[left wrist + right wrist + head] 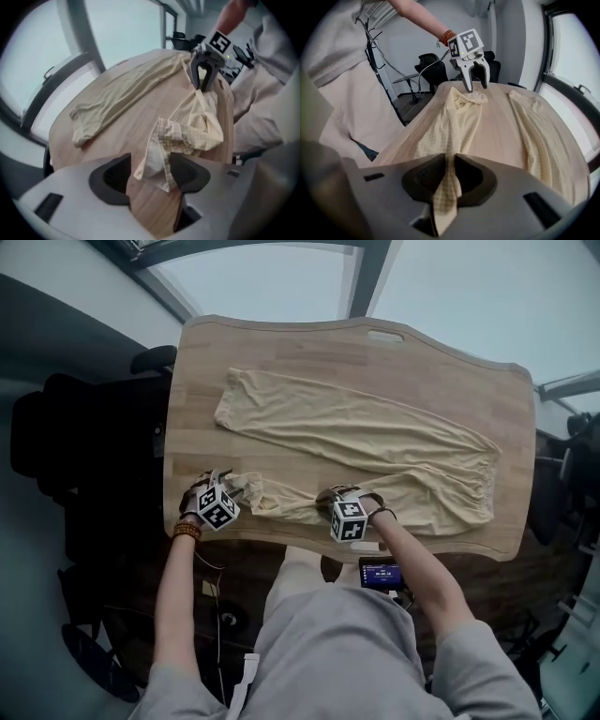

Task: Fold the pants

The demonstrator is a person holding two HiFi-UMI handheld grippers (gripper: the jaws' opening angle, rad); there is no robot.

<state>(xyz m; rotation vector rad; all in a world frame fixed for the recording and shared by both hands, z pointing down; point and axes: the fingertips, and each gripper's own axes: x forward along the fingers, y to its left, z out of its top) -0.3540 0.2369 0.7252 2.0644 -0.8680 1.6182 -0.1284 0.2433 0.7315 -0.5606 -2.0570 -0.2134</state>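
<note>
Pale yellow pants (375,437) lie spread on the wooden table (281,352). One leg runs from the back left to the right; the other lies bunched along the front edge. My left gripper (228,489) stands over that near leg's hem (161,150). In the left gripper view its jaws (149,173) are wide apart, with the hem loose between them and resting against one pad only. My right gripper (335,497) is further right on the same leg. In the right gripper view its jaws (451,173) pinch a raised fold of cloth (449,187).
The table's front edge is just under both grippers. A cut-out handle (384,335) sits at the table's far edge. Black office chairs (155,359) stand at the left. A small lit device (380,573) is below the front edge by the person's lap.
</note>
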